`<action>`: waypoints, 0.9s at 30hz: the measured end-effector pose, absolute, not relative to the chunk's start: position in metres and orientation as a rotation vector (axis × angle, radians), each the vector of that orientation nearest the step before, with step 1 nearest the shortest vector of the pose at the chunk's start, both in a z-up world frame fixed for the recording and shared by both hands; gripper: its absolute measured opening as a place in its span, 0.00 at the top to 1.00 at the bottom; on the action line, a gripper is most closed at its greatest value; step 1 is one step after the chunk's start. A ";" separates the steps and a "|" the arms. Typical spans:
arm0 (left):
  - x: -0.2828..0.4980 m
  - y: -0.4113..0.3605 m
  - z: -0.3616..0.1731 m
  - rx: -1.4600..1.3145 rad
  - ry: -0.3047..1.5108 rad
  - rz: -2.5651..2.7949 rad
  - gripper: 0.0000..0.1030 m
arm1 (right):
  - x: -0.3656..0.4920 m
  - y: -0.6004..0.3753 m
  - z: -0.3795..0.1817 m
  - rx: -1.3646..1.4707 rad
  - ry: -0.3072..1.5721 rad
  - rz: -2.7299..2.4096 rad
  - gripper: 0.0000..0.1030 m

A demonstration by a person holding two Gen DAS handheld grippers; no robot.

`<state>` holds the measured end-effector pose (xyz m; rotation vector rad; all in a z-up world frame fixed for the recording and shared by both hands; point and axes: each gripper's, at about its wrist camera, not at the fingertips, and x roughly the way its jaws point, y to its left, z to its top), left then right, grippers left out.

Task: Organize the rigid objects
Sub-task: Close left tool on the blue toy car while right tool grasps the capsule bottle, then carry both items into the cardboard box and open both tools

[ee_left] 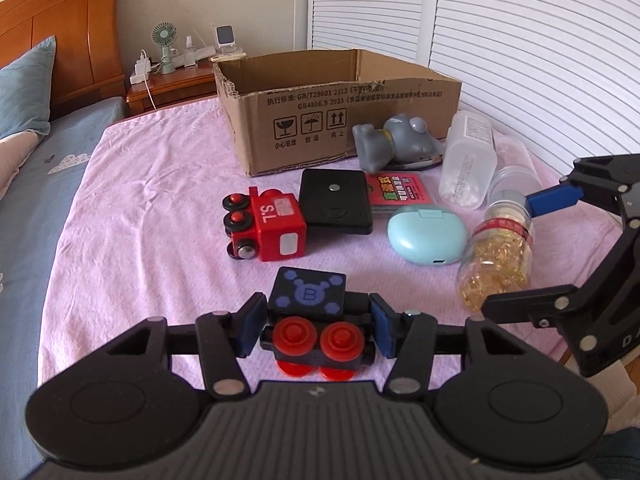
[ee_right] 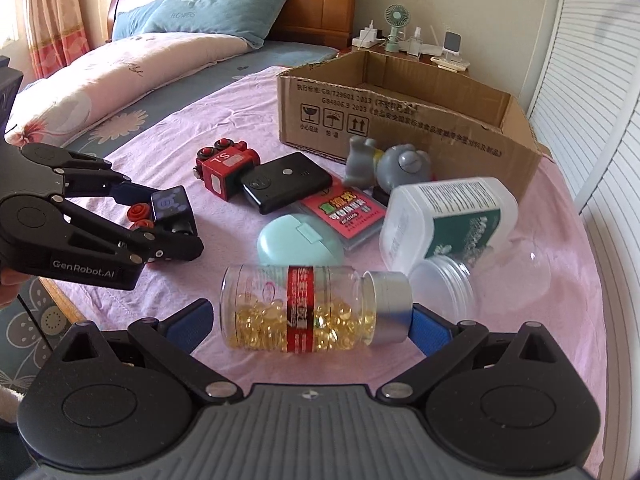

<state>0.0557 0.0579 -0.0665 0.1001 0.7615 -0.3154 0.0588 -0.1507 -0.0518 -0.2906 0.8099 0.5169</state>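
My left gripper [ee_left: 316,330] is shut on a black toy train car [ee_left: 308,296] with red wheels and a blue "B" top, both pads pressing its sides just above the pink cloth. The right wrist view shows the same grip [ee_right: 170,220] at the left. A clear bottle of yellow capsules [ee_right: 304,308] lies on its side between the fingers of my right gripper [ee_right: 312,320]. The right pad is at its silver cap. The left pad stands slightly off its base, so the gripper is open. An open cardboard box [ee_left: 340,120] stands at the back.
On the pink cloth lie a red train car [ee_left: 272,224], a black case [ee_left: 336,200], a mint case [ee_left: 426,236], a red card pack [ee_left: 400,190], a grey toy [ee_left: 396,140], a white bottle [ee_left: 466,160] and a clear jar [ee_left: 512,172]. White slatted doors close the right side.
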 end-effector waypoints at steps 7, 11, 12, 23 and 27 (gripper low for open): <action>0.057 0.056 -0.067 0.095 0.760 -0.310 0.49 | 0.062 -0.144 -0.051 -0.331 0.813 0.495 0.05; 0.058 0.055 -0.065 0.103 0.771 -0.315 0.51 | 0.063 -0.145 -0.049 -0.329 0.828 0.502 0.07; 0.058 0.055 -0.064 0.106 0.772 -0.319 0.51 | 0.063 -0.145 -0.048 -0.330 0.832 0.509 0.07; 0.067 0.055 -0.027 0.135 0.770 -0.356 0.51 | 0.066 -0.157 -0.010 -0.309 0.794 0.569 0.07; 0.089 0.049 0.004 0.154 0.715 -0.363 0.51 | 0.079 -0.166 0.018 -0.265 0.753 0.589 0.07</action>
